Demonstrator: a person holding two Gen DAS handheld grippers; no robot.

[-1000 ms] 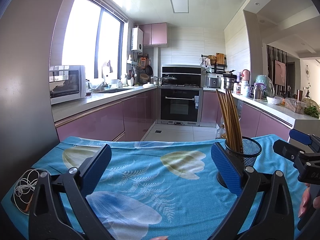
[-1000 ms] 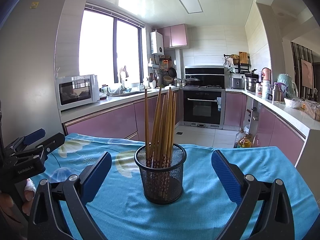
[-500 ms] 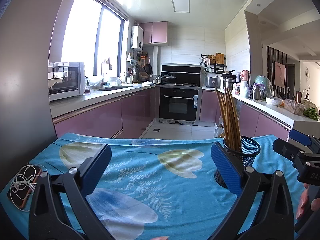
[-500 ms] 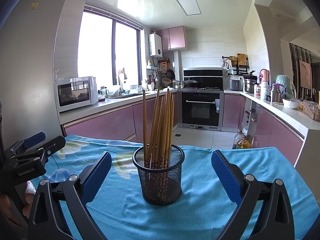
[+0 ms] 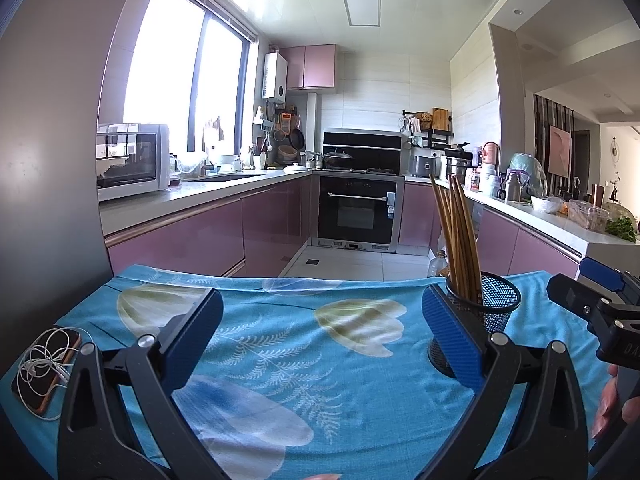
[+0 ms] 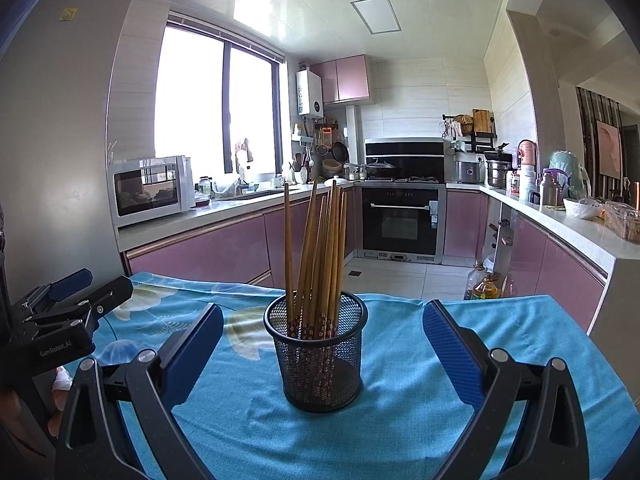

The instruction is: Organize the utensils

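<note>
Black mesh cup (image 6: pixel 318 354) stands upright on the blue floral tablecloth (image 6: pixel 400 420), toward the table's right edge, with wooden chopsticks (image 6: pixel 316 256) standing in it, fanned and leaning slightly. Right gripper (image 6: pixel 320 344) level, pointing straight at the cup, jaws spread wide to either side of it, not touching, holding nothing. Left gripper (image 5: pixel 320 332) level over bare cloth, jaws wide apart, empty. Phone with earphones (image 5: pixel 44 368) at the table's left edge.

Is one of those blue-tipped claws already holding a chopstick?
No: in the right wrist view the chopsticks all stand in the mesh cup, and the right gripper is open around it.
</note>
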